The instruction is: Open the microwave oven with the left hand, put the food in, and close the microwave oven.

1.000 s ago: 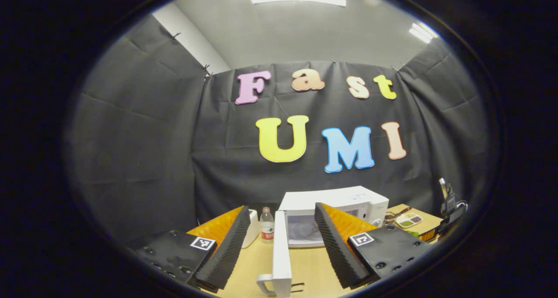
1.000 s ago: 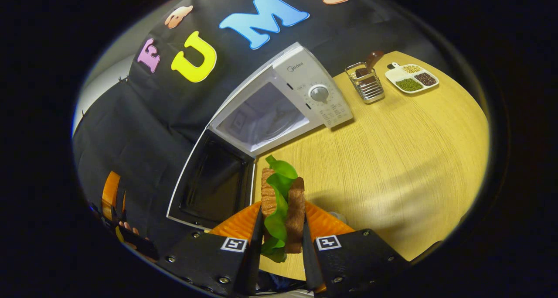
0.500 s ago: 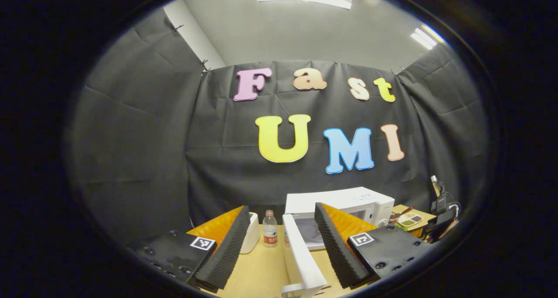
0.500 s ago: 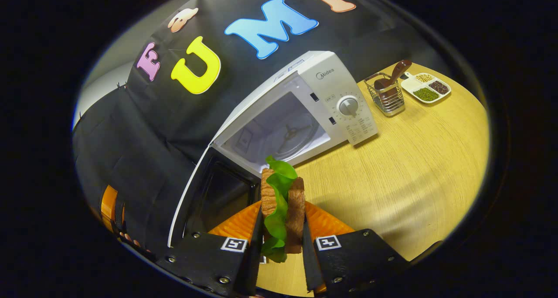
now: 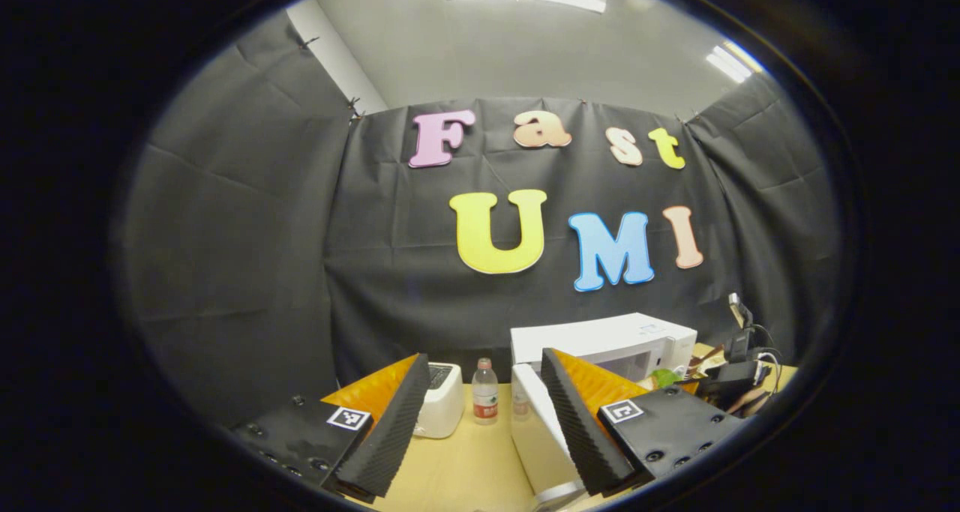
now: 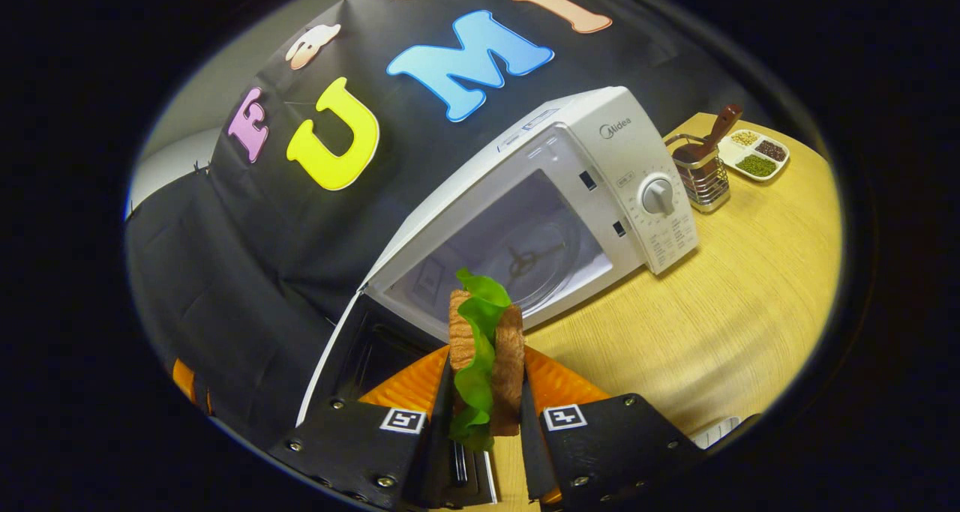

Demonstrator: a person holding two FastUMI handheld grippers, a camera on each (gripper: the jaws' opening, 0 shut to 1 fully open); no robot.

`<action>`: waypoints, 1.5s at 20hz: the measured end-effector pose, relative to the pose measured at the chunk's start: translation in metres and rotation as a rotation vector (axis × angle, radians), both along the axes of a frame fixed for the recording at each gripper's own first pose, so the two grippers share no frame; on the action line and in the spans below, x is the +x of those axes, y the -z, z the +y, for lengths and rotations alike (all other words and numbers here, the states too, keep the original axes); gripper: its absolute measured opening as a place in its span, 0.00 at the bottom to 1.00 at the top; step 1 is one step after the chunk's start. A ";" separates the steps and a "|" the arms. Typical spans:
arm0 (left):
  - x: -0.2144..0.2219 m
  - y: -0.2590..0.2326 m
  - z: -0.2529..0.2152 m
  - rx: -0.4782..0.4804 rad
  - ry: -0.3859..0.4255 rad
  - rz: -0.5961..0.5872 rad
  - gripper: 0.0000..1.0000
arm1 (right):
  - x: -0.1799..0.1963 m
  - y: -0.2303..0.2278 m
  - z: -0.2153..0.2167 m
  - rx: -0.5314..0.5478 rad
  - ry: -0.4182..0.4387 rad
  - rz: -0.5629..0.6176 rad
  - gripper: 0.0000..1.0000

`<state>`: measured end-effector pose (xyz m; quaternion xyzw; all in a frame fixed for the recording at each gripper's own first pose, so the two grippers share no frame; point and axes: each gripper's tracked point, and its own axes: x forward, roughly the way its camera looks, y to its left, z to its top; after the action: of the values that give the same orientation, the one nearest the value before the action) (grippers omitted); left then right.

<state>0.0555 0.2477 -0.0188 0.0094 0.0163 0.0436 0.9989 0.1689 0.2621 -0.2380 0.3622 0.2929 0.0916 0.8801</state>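
Note:
The white microwave [image 6: 600,160] stands on the wooden table [image 6: 735,302] with its door [image 6: 352,354] swung wide to the left. Its cavity [image 6: 517,253] with the glass turntable is bare. My right gripper [image 6: 486,373] is shut on a sandwich [image 6: 487,347] of two brown slices and green lettuce, held on edge just in front of the cavity's opening. My left gripper [image 5: 480,422] is open and holds nothing. It hangs back to the left of the microwave [image 5: 600,339], with the open door [image 5: 536,429] just inside its right finger. The right gripper [image 5: 731,381] shows farther off by the microwave's front.
A white toaster [image 5: 442,408] and a water bottle [image 5: 485,401] stand left of the microwave. A wire basket [image 6: 701,178] with a brown-handled utensil and a small white tray [image 6: 757,152] of beans sit right of it. Bare table lies in front.
The right gripper has carried the sandwich closer to the open cavity. The left gripper has shifted left and back, and the door now shows its outer face beside the right finger.

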 end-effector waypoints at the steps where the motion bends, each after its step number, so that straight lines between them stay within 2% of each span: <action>1: -0.001 0.001 0.007 0.001 -0.009 0.006 0.91 | 0.007 0.002 0.002 -0.004 0.012 -0.007 0.42; 2: -0.001 0.004 0.012 -0.001 -0.016 0.011 0.96 | 0.016 0.003 0.004 -0.009 0.026 -0.015 0.42; 3: -0.002 0.005 0.019 -0.003 -0.025 0.017 0.92 | 0.023 0.004 0.005 -0.020 0.038 -0.025 0.42; 4: -0.002 0.008 0.026 -0.001 -0.034 0.021 0.96 | 0.030 0.004 0.006 -0.037 0.052 -0.038 0.42; 5: -0.001 0.010 0.034 0.002 -0.049 0.024 0.92 | 0.037 0.004 0.008 -0.054 0.064 -0.055 0.42; 6: -0.002 0.013 0.041 0.001 -0.060 0.028 1.00 | 0.044 0.004 0.010 -0.067 0.076 -0.078 0.42; 9: -0.001 0.020 0.054 -0.010 -0.080 0.052 1.00 | 0.069 0.006 0.017 -0.080 0.118 -0.142 0.42; 10: 0.001 0.025 0.055 -0.010 -0.078 0.069 0.95 | 0.079 0.010 0.019 -0.074 0.139 -0.148 0.42; 11: 0.001 0.029 0.059 -0.003 -0.081 0.084 1.00 | 0.088 0.014 0.021 -0.062 0.160 -0.149 0.42; 12: 0.000 0.030 0.064 0.008 -0.087 0.096 1.00 | 0.096 0.018 0.023 -0.048 0.183 -0.150 0.42; 13: -0.001 0.030 0.069 0.015 -0.094 0.106 0.92 | 0.104 0.022 0.026 -0.035 0.203 -0.147 0.42; 15: -0.003 0.034 0.071 0.010 -0.102 0.122 0.91 | 0.118 0.032 0.031 -0.015 0.231 -0.133 0.42; 16: -0.005 0.038 0.072 0.009 -0.107 0.133 1.00 | 0.124 0.038 0.033 -0.009 0.240 -0.124 0.42; 17: -0.005 0.041 0.074 0.011 -0.113 0.144 0.97 | 0.129 0.043 0.035 -0.010 0.248 -0.119 0.42; 19: -0.008 0.046 0.079 0.022 -0.124 0.161 0.91 | 0.138 0.050 0.037 -0.032 0.260 -0.125 0.43; 20: -0.009 0.049 0.081 0.032 -0.132 0.174 0.91 | 0.142 0.052 0.038 -0.034 0.262 -0.132 0.43; 22: -0.011 0.052 0.082 0.053 -0.137 0.192 1.00 | 0.151 0.056 0.036 -0.037 0.283 -0.137 0.43; 23: -0.012 0.052 0.084 0.063 -0.139 0.194 0.92 | 0.154 0.061 0.034 -0.047 0.291 -0.131 0.43; 25: -0.014 0.054 0.085 0.069 -0.144 0.203 0.91 | 0.157 0.073 0.029 -0.077 0.300 -0.094 0.46; 26: -0.017 0.055 0.086 0.065 -0.143 0.210 0.96 | 0.158 0.079 0.027 -0.107 0.303 -0.073 0.41; 27: -0.018 0.057 0.087 0.063 -0.147 0.214 0.91 | 0.158 0.081 0.022 -0.151 0.304 -0.071 0.52; 28: -0.015 0.061 0.085 0.060 -0.146 0.218 0.91 | 0.157 0.083 0.018 -0.203 0.301 -0.076 0.53; 29: -0.015 0.060 0.085 0.058 -0.145 0.216 1.00 | 0.158 0.083 0.016 -0.246 0.293 -0.078 0.69; 30: -0.015 0.058 0.085 0.059 -0.142 0.211 0.96 | 0.158 0.085 0.015 -0.284 0.282 -0.073 0.75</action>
<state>0.0402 0.3328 -0.0764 0.0422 0.1207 0.1136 0.9853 0.3266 0.2768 -0.3229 0.2682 0.2172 -0.0619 0.9365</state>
